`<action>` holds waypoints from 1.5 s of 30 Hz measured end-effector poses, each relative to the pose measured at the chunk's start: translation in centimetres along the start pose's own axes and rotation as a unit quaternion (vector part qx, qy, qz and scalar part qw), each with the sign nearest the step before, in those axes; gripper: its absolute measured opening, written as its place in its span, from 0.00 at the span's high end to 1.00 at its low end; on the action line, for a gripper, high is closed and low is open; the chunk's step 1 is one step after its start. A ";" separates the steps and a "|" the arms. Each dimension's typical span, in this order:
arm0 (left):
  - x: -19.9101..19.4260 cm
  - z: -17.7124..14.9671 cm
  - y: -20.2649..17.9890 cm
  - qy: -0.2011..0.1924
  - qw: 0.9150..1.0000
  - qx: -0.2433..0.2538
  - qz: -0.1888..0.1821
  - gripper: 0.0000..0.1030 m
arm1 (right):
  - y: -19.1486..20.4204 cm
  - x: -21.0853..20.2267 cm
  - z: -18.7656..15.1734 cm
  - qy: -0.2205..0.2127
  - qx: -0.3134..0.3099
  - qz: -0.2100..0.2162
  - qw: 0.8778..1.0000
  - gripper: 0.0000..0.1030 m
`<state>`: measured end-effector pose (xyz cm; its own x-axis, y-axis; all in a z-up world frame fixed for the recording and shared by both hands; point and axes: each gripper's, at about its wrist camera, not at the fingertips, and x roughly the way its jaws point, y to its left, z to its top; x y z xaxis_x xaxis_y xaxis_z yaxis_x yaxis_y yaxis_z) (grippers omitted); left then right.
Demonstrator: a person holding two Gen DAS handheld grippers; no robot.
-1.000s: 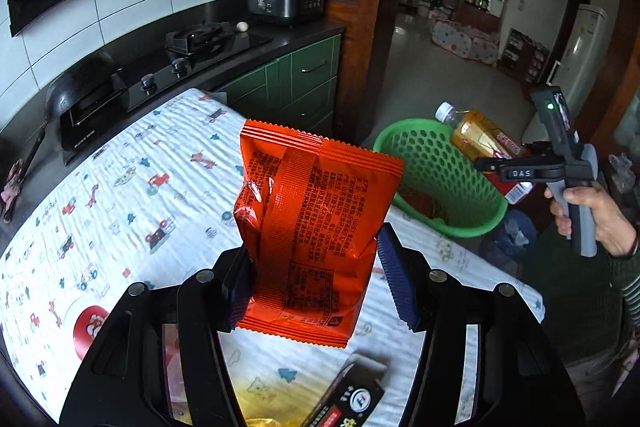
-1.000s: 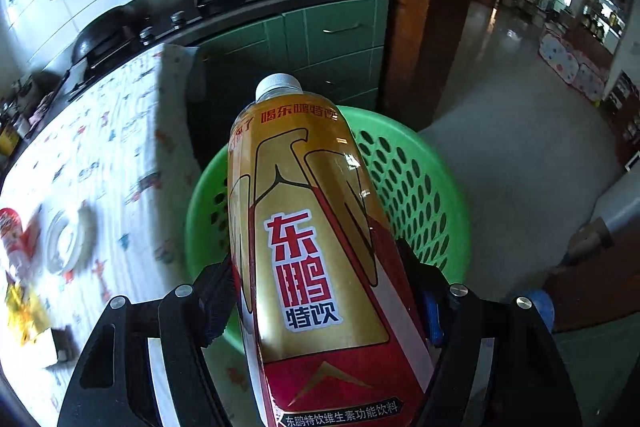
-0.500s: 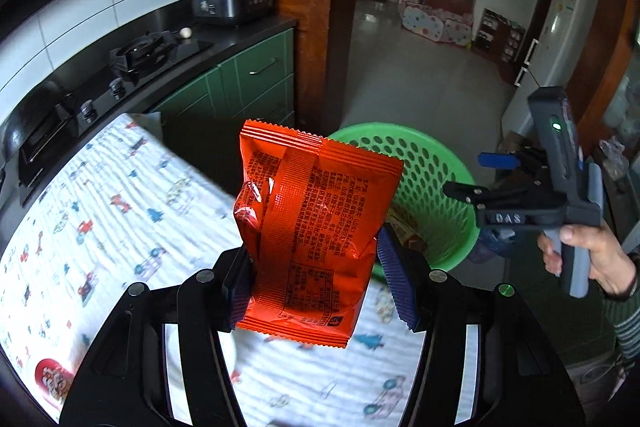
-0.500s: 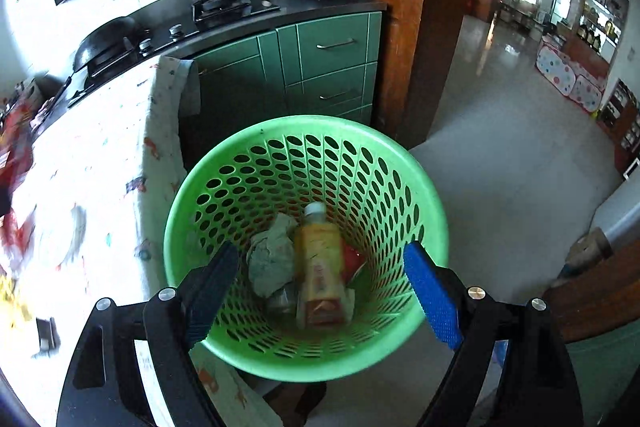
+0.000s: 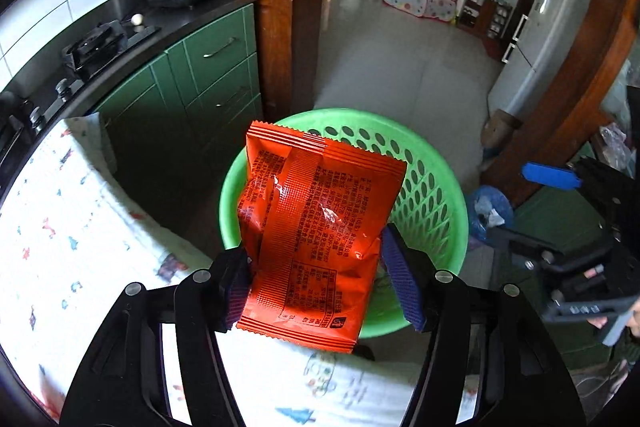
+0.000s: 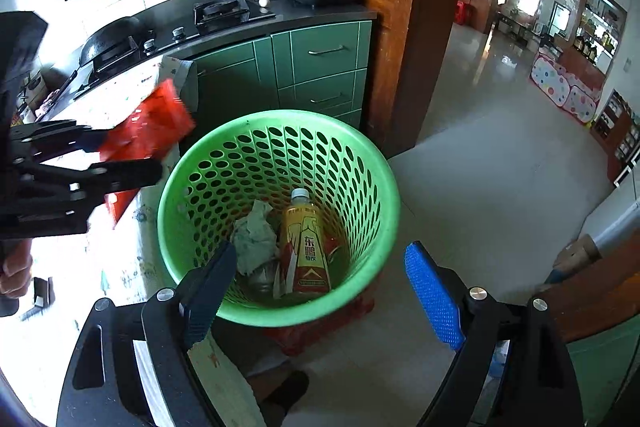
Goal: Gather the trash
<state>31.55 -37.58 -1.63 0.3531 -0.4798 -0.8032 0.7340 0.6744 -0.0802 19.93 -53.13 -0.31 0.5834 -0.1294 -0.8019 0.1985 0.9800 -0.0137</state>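
An orange snack packet (image 5: pixel 312 227) stands upright between the pads of my left gripper (image 5: pixel 316 251), held over the near rim of a green perforated basket (image 5: pixel 440 187). The jaws are opening, and the pads still touch the packet's sides. From the right wrist view, that left gripper (image 6: pixel 128 155) and the packet (image 6: pixel 148 131) are at the basket's left rim (image 6: pixel 384 187). My right gripper (image 6: pixel 320 255) is open and empty above the basket. In the basket lie a yellow drink bottle (image 6: pixel 306 247) and crumpled paper (image 6: pixel 256 239). The right gripper (image 5: pixel 524 207) also shows at the far right of the left wrist view.
A table with a printed white cloth (image 5: pixel 80 247) sits left of the basket, which rests on a red stool (image 6: pixel 320 331). Green cabinets (image 6: pixel 320 67) and a wooden door post (image 6: pixel 420 27) stand behind it. A fridge (image 5: pixel 536 47) is far right, with tiled floor beyond.
The bottle dropped from my right gripper into the basket, and that gripper opened wide. My left gripper carried the packet from over the table to above the basket rim.
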 end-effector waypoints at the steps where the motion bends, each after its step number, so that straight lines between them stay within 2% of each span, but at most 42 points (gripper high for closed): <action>1: 0.4 0.1 -0.3 0.002 1.000 0.001 0.002 0.33 | -0.1 0.0 -0.2 0.001 0.001 0.001 1.000 0.19; 6: 0.9 0.2 -0.9 -0.001 1.000 0.000 -0.002 0.19 | -0.3 0.0 -0.7 0.005 0.002 0.003 1.000 0.19; 15: -2.3 -1.0 0.0 -0.018 1.000 -0.010 0.011 0.19 | 0.7 -1.4 -1.8 0.004 0.000 0.014 1.000 0.19; 23: -8.2 -5.0 3.0 -0.041 0.997 -0.056 0.036 0.17 | 4.4 -3.8 -2.8 -0.005 -0.027 0.037 0.999 0.17; 30: -12.5 -10.0 6.7 -0.042 0.991 -0.091 0.093 0.17 | 9.3 -5.5 -3.7 -0.011 -0.068 0.058 0.996 0.17; 34: -15.0 -13.0 10.0 -0.034 0.981 -0.132 0.141 0.17 | 12.0 -6.1 -3.9 -0.015 -0.088 0.074 0.993 0.16; 37: -16.8 -15.3 13.3 -0.023 0.968 -0.172 0.179 0.17 | 14.1 -6.5 -4.0 -0.018 -0.107 0.083 0.991 0.15; 41: -19.5 -18.5 17.2 -0.015 0.945 -0.224 0.239 0.17 | 16.6 -6.9 -3.8 -0.022 -0.126 0.099 0.987 0.15; 45: -22.1 -22.0 20.4 -0.004 0.915 -0.285 0.286 0.17 | 18.9 -7.0 -3.6 -0.024 -0.140 0.117 0.983 0.15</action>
<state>25.93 -0.87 1.45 0.5915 0.0395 -0.8054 0.0080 0.9985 0.0548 16.76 -33.18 2.88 0.6250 0.1032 -0.7738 -0.1663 0.9861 -0.0028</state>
